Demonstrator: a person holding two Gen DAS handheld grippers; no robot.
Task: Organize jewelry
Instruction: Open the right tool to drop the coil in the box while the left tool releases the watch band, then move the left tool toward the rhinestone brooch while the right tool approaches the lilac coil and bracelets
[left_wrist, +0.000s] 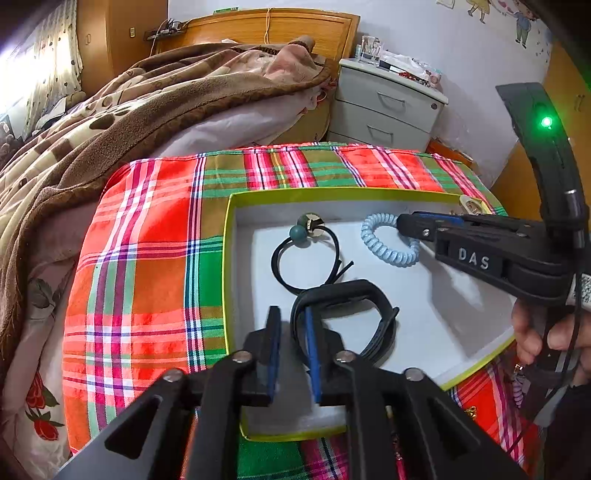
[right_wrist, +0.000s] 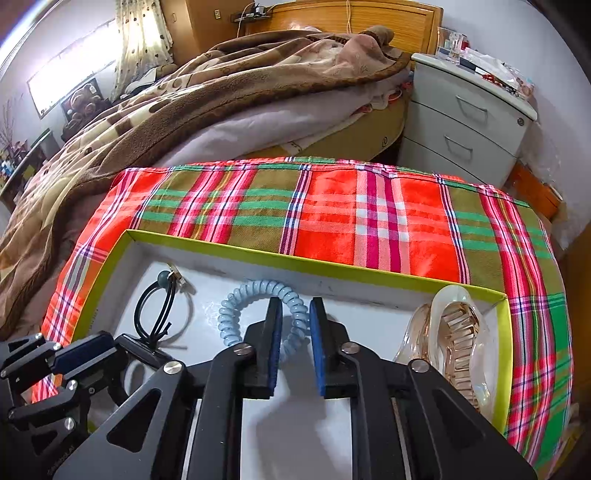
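Jewelry lies in the box (left_wrist: 231, 258): black tie (left_wrist: 304, 254) at 12 o'clock, coil (left_wrist: 388, 240) at 2, band (left_wrist: 343, 317) centre, straddled by the parted left hand-held gripper (left_wrist: 291, 354). Right hand-held gripper (right_wrist: 295, 343), parted, straddles the coil; clip (right_wrist: 454, 332) at 3. Sorting looks nearly done.

4 items are held in the white, green-rimmed box (left_wrist: 236, 206): black beaded hair tie (left_wrist: 306, 254), blue spiral tie (left_wrist: 384, 240), black band (left_wrist: 354, 317), clear claw clip (right_wrist: 458, 332).
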